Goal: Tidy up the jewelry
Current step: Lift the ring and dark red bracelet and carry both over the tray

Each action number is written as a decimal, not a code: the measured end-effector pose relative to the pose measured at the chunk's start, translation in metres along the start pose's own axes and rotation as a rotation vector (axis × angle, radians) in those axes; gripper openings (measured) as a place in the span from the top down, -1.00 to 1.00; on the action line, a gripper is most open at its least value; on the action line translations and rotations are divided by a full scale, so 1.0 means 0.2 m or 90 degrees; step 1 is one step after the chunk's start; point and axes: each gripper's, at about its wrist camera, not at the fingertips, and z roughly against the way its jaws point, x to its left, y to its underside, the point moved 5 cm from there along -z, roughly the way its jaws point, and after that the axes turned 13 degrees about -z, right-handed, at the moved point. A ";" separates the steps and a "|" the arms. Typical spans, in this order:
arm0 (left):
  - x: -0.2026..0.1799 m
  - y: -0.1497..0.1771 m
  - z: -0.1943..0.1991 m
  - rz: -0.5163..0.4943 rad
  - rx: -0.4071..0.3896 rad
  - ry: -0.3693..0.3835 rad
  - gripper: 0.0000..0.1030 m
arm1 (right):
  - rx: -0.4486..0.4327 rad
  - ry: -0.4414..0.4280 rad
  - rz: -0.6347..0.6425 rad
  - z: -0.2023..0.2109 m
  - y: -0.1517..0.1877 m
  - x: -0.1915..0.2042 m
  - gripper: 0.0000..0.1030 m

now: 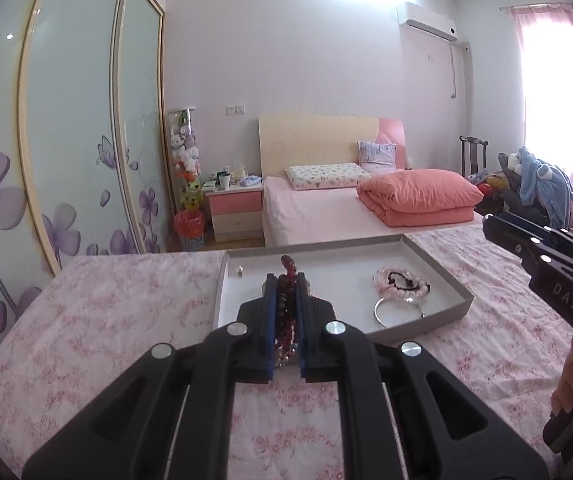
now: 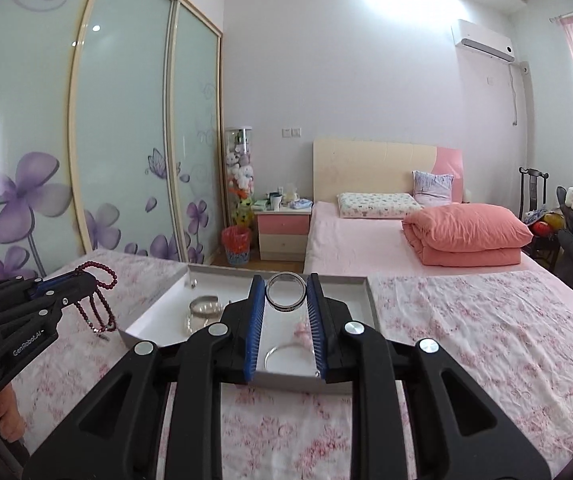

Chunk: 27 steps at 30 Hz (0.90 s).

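Left gripper (image 1: 286, 280) raised, clamping bead necklace (image 1: 286, 304); right gripper (image 2: 286, 292) raised, clamping bangle (image 2: 285, 295).

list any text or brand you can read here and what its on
"DAS": side of the right tongs, cut off by the frame edge.
"GenRobot.AI": side of the left tongs.
Air conditioner: dark badge, too small to read.
Nothing else legible.

Pink bed (image 1: 326, 208) beside floral wardrobe (image 1: 78, 140), bright window (image 1: 554, 80).
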 end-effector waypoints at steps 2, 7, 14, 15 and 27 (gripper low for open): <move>0.00 -0.03 -0.01 0.000 -0.007 -0.005 0.82 | -0.001 -0.003 -0.003 -0.01 -0.01 0.00 0.56; 0.01 -0.06 -0.07 0.003 -0.010 -0.013 0.82 | -0.010 -0.005 -0.001 -0.05 -0.03 -0.01 0.56; 0.01 -0.08 -0.17 0.007 -0.006 -0.023 0.82 | -0.017 0.001 -0.008 -0.14 -0.06 -0.02 0.56; 0.01 -0.08 -0.19 0.008 -0.005 -0.025 0.82 | -0.018 0.001 -0.010 -0.16 -0.07 -0.03 0.56; -0.01 -0.06 -0.47 0.020 0.026 0.001 0.82 | 0.045 -0.005 -0.017 -0.44 0.01 -0.06 0.56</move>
